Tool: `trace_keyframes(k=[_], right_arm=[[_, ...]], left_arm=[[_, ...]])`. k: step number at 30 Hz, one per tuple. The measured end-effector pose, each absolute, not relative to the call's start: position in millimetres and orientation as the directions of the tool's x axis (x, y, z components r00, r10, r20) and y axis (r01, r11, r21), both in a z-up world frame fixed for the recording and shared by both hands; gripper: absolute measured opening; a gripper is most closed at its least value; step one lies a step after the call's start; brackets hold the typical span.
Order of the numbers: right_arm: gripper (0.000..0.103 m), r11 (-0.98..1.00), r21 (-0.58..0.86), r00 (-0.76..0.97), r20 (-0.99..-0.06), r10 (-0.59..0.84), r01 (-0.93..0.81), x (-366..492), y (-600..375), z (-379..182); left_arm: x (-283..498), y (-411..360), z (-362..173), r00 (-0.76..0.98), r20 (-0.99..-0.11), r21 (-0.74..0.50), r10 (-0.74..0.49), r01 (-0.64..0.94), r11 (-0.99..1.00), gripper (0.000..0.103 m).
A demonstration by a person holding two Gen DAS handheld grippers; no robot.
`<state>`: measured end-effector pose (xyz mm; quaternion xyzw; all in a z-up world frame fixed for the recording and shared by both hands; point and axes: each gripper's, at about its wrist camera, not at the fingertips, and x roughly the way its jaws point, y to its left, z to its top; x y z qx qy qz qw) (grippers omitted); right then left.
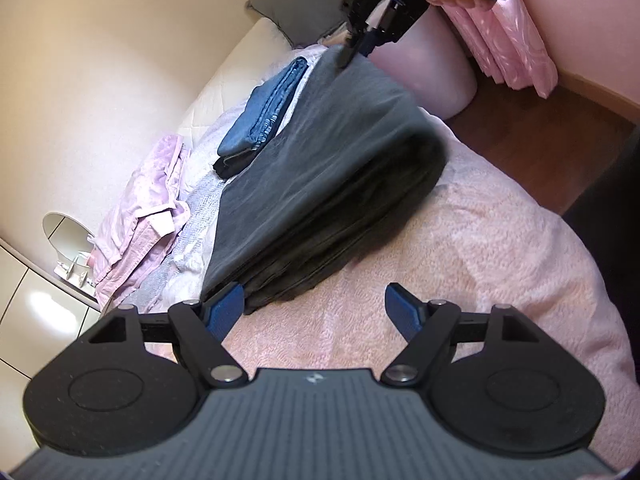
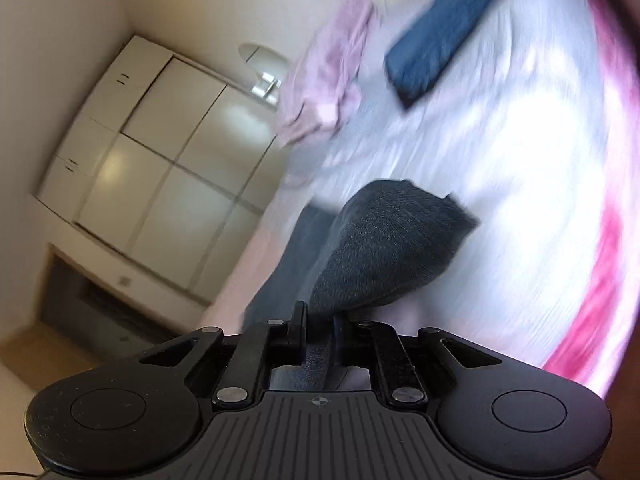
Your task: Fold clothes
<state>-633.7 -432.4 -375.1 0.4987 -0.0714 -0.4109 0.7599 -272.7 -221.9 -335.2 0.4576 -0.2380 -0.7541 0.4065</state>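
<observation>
Right now the right gripper (image 2: 320, 320) is pinched tight on a corner of the dark grey cloth (image 1: 320, 168). The cloth bunches up just ahead of its fingers. In the left view you can see the same gripper far ahead, holding the top edge of the cloth up in the air. The cloth hangs down from there in a long slope, and its lower part lies in flat layers on the pink bedspread (image 1: 460, 264).

The left gripper (image 1: 314, 308) is spread wide with nothing in it. Its left finger sits right at the near corner of the cloth, but I cannot tell if it touches. Its right finger is over bare bedspread.

Farther ahead of the left gripper, past the grey cloth, lie some folded blue jeans (image 1: 260, 112). A crumpled pink piece of clothing (image 1: 144, 204) lies off to the left.

The right view is very blurry, so the gripper is probably moving fast.

What could go wrong? The right gripper holds only a small corner. A quick pull could make the cloth slip out and drop in a heap. Nothing holds the lower layers down, so a hard tug might drag them sideways and make the fold crooked. If the left gripper closes too early, it could catch only the top layer, or pinch the bedspread too.
</observation>
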Motion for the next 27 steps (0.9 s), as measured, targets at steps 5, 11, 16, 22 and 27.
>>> trace_keyframes(k=[5,11,16,22,27], right_arm=[[0.017,0.111,0.76,0.604,-0.409,-0.684,0.641,-651.2,-433.0,-395.7],[0.047,0.283,0.485,0.514,-0.452,-0.729,0.827,-606.0,-361.6,-365.8],[0.063,0.652,0.089,0.605,-0.483,-0.633,0.753,-505.4,-295.7,-350.0],[0.063,0.726,-0.29,0.478,-0.594,-0.647,0.624,-410.6,-289.3,-376.8],[0.067,0.701,-0.535,0.329,-0.63,-0.703,0.472,-360.5,-292.7,-404.2]], left_arm=[[-274.4,-229.8,-334.9,-0.248,-0.489,0.735,-0.836,0.399,-0.548,0.075],[-276.9,-253.0,-342.2,-0.221,-0.483,0.756,-0.847,0.382,-0.531,0.075],[-276.6,-263.5,-341.7,-0.23,-0.475,0.728,-0.85,0.44,-0.526,0.075],[-269.6,-252.8,-345.7,-0.234,-0.472,0.731,-0.85,0.436,-0.526,0.075],[-258.7,-251.6,-347.7,-0.226,-0.474,0.716,-0.851,0.465,-0.522,0.075]])
